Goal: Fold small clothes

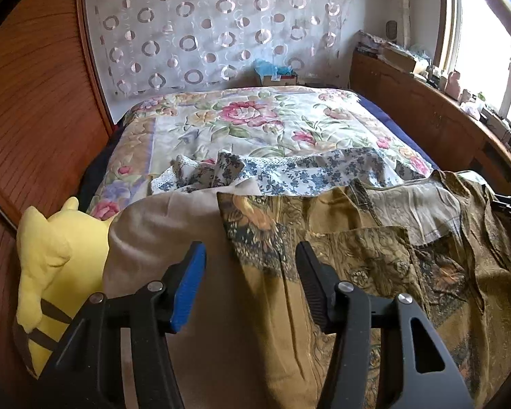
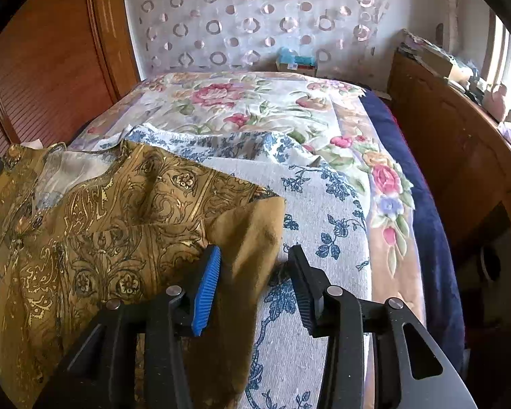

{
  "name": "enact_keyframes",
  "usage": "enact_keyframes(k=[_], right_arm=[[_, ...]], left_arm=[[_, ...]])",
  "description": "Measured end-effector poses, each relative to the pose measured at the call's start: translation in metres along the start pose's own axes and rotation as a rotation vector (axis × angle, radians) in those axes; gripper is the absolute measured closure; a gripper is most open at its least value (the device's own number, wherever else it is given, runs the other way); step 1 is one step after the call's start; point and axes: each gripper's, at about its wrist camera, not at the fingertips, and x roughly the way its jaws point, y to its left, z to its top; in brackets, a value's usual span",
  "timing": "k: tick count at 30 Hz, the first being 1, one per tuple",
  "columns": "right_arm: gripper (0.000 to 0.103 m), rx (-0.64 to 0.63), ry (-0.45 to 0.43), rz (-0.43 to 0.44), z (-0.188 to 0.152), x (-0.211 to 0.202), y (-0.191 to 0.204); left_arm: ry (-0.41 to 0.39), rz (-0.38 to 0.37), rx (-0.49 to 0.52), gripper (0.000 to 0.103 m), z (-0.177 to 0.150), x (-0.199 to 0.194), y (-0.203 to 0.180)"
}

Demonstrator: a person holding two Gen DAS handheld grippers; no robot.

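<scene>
- Olive shirt point(image 1: 374, 255) spread flat at near end of bed point(image 1: 255, 126), gold paisley print up, pale lining showing at open neck.
- Lies partly over blue-flowered cloth point(image 2: 310, 204), which lies on rose-patterned quilt point(image 2: 255, 102).
- Left gripper point(image 1: 250, 272) over shirt's left part, jaws wide, nothing between them; beige fabric point(image 1: 173, 225) just beside blue pad.
- Right gripper point(image 2: 253, 272) at shirt's right edge, jaws wide, a plain olive flap lying in the gap; cannot tell if either finger touches it.
- Yellow plush point(image 1: 51, 262) at bed's left side, touching beige fabric.
- Wooden cabinet point(image 1: 426, 116) along bed's right, clutter on top under window.
- Ring-patterned curtain point(image 1: 214, 27) on far wall, small box point(image 1: 276, 75) at its foot.
</scene>
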Motion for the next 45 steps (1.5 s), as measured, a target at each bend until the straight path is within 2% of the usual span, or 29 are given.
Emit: enact_keyframes(k=[4, 6, 13, 16, 18, 20, 23, 28, 33, 45], right_arm=[[0.058, -0.011, 0.002, 0.000, 0.000, 0.000, 0.000], [0.057, -0.014, 0.005, 0.003, 0.000, 0.001, 0.000], [0.057, -0.022, 0.020, 0.001, 0.003, 0.001, 0.002], [0.069, -0.030, 0.023, 0.013, 0.003, 0.000, 0.005], [0.086, -0.047, 0.024, 0.021, 0.003, -0.002, 0.011], [0.096, -0.076, 0.023, 0.012, 0.002, -0.005, 0.019], [0.099, -0.079, -0.021, 0.006, 0.002, -0.018, 0.026], [0.100, -0.046, -0.127, 0.013, -0.002, -0.058, 0.034], [0.100, -0.064, -0.196, 0.026, -0.019, -0.099, 0.050], [0.100, -0.070, -0.294, 0.065, -0.091, -0.175, 0.063]], left_arm=[[0.011, 0.003, 0.017, 0.047, 0.003, 0.005, -0.002], [0.017, -0.001, 0.024, 0.064, 0.003, 0.007, -0.004], [0.022, -0.006, 0.027, 0.078, 0.000, 0.003, -0.007], [0.024, -0.009, 0.031, 0.090, -0.001, 0.001, -0.008], [0.014, -0.023, 0.031, 0.095, -0.003, -0.004, -0.010], [-0.003, -0.035, 0.031, 0.096, -0.005, -0.012, -0.014], [-0.044, -0.047, 0.039, 0.097, -0.009, -0.031, -0.023], [-0.117, -0.070, 0.047, 0.097, -0.019, -0.069, -0.037], [-0.172, -0.081, 0.044, 0.097, -0.035, -0.104, -0.040], [-0.254, -0.053, 0.016, 0.097, -0.093, -0.175, -0.027]])
